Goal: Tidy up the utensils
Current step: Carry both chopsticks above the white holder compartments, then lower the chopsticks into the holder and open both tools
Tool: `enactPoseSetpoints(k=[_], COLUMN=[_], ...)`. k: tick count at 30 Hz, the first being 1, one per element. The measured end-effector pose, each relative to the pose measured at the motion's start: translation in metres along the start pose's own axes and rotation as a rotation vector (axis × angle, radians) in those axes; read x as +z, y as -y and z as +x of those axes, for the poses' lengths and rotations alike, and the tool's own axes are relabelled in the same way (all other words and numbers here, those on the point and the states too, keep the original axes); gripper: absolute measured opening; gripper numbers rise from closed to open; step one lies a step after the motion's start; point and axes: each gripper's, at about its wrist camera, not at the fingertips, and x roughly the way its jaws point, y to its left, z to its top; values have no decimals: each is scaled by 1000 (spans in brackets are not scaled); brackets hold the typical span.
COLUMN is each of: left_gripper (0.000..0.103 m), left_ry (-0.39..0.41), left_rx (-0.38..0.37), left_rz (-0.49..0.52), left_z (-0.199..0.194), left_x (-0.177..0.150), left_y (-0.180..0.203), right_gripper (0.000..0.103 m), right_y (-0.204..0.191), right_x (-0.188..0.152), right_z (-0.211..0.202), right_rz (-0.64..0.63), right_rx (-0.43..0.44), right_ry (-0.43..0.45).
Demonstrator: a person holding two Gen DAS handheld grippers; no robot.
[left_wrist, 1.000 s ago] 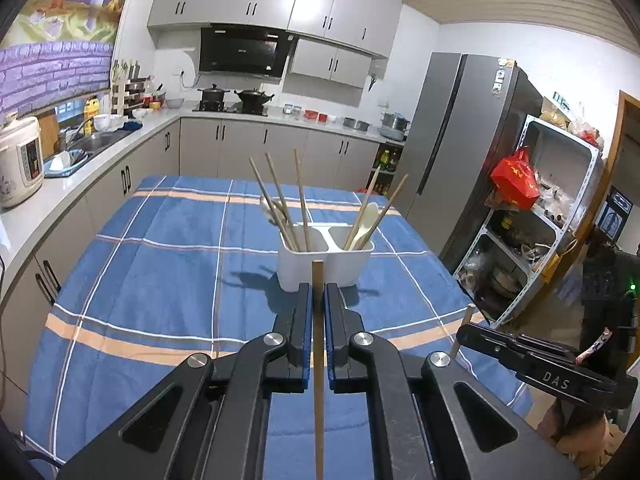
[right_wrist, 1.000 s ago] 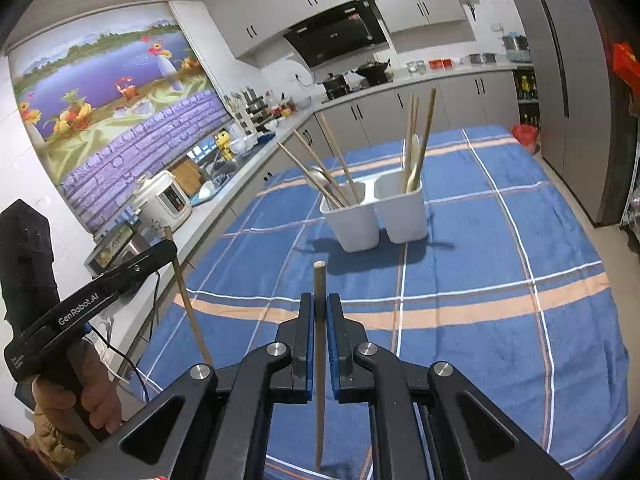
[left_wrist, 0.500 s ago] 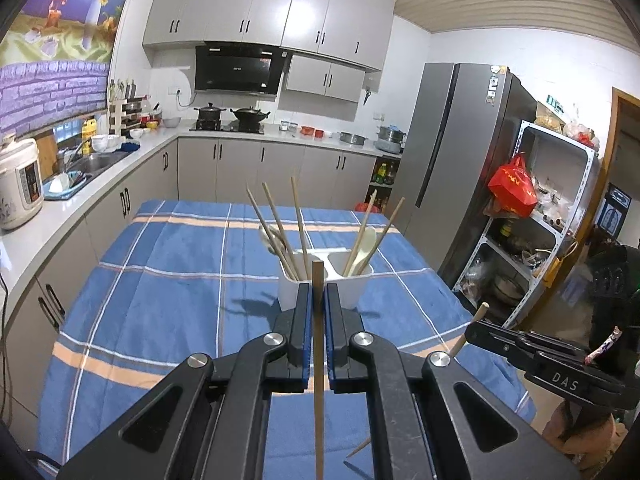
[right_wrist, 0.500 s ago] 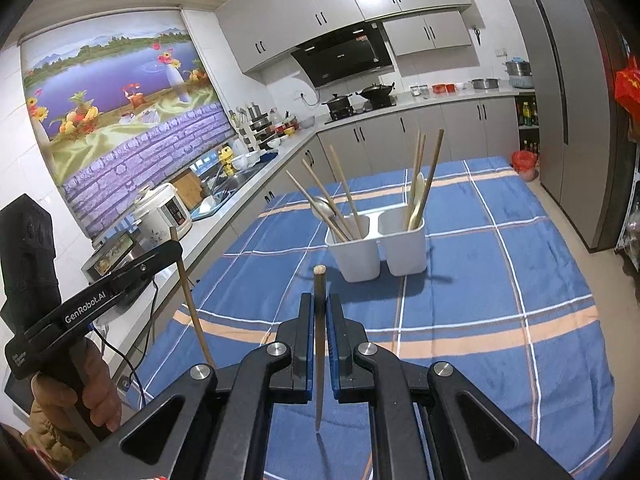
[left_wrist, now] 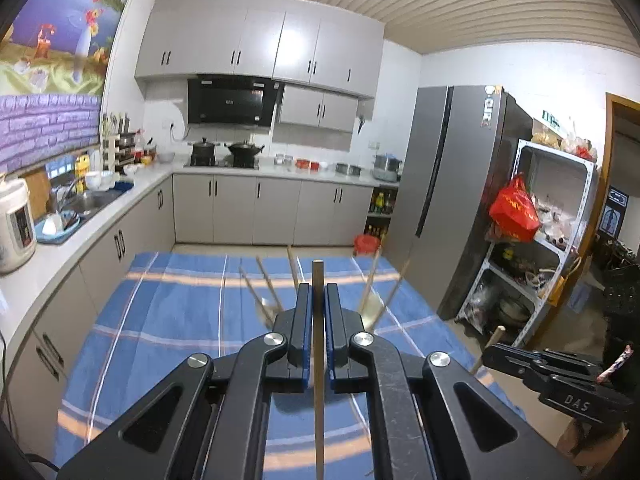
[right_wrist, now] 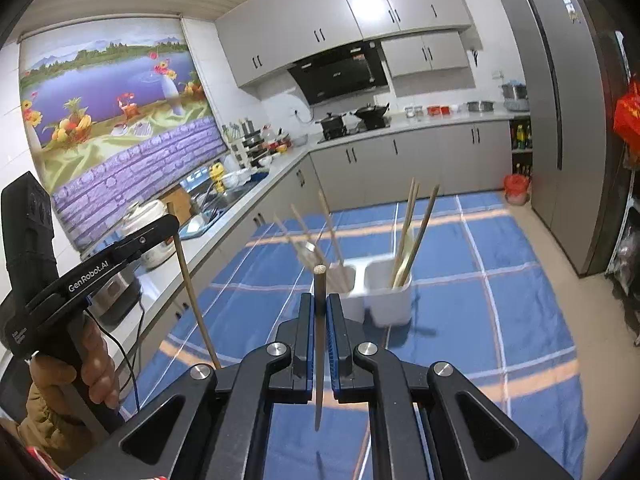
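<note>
Grey kitchen cabinets (left_wrist: 256,208) and a tall fridge (left_wrist: 452,200) surround a table under a blue striped cloth (right_wrist: 500,280). On that cloth stands a white two-part holder (right_wrist: 380,292); its left half carries several slanting chopsticks (right_wrist: 332,236), its right half a few more. Above the table, the left gripper (left_wrist: 318,300) pinches one upright chopstick (left_wrist: 319,380) between closed fingers. Beside it, the right gripper (right_wrist: 319,308) clamps another chopstick (right_wrist: 319,340) the same way, its tip pointing up, just short of the holder.
</note>
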Motion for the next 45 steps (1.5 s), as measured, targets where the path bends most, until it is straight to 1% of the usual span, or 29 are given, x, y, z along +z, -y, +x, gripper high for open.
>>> enactPoseSetpoints(k=[6, 9, 14, 18, 21, 23, 28, 34, 39, 40, 41, 42, 43, 44, 45], left_gripper=[5, 5, 5, 5, 5, 5, 5, 5, 7, 9, 12, 14, 21, 27, 29], left_ry=[25, 42, 51, 48, 38, 22, -54, -96, -98, -98, -97, -94, -89, -82, -72], left_rx=[-10, -13, -13, 10, 39, 58, 52, 43, 29, 26, 20, 16, 14, 13, 12], left_rz=[-29, -21, -15, -5, 9, 20, 10, -1, -31, -35, -40, -44, -47, -49, -53], left_z=[42, 69, 119, 157, 187, 206, 240, 251, 241, 238, 234, 230, 225, 220, 214], left_x=[34, 51, 72, 78, 73, 66, 43, 30, 29, 30, 30, 31, 31, 32, 33], left_y=[-6, -6, -6, -10, -11, -11, -16, -23, -30, -31, -31, -31, -31, -30, -30], right_gripper=[6, 6, 6, 7, 7, 7, 7, 7, 8, 10, 20, 27, 40, 46, 47], right_y=[7, 10, 18, 29, 41, 50, 69, 83, 92, 92, 93, 93, 94, 94, 94], right_x=[52, 78, 115, 130, 131, 126, 107, 89, 80, 80, 80, 80, 80, 81, 81], right_z=[13, 27, 54, 79, 100, 115, 143, 162, 171, 171, 170, 169, 167, 164, 161], right_rz=[-6, -16, -24, -22, 0, 18, 62, 111, 140, 145, 152, 160, 169, 175, 178], right_rx=[-22, -45, -88, -130, -148, -160, -169, -165, -172, -174, -179, -180, -180, -180, -182], right_ry=[58, 77, 86, 74, 44, 15, -59, -117, -140, -141, -138, -134, -125, -114, -106])
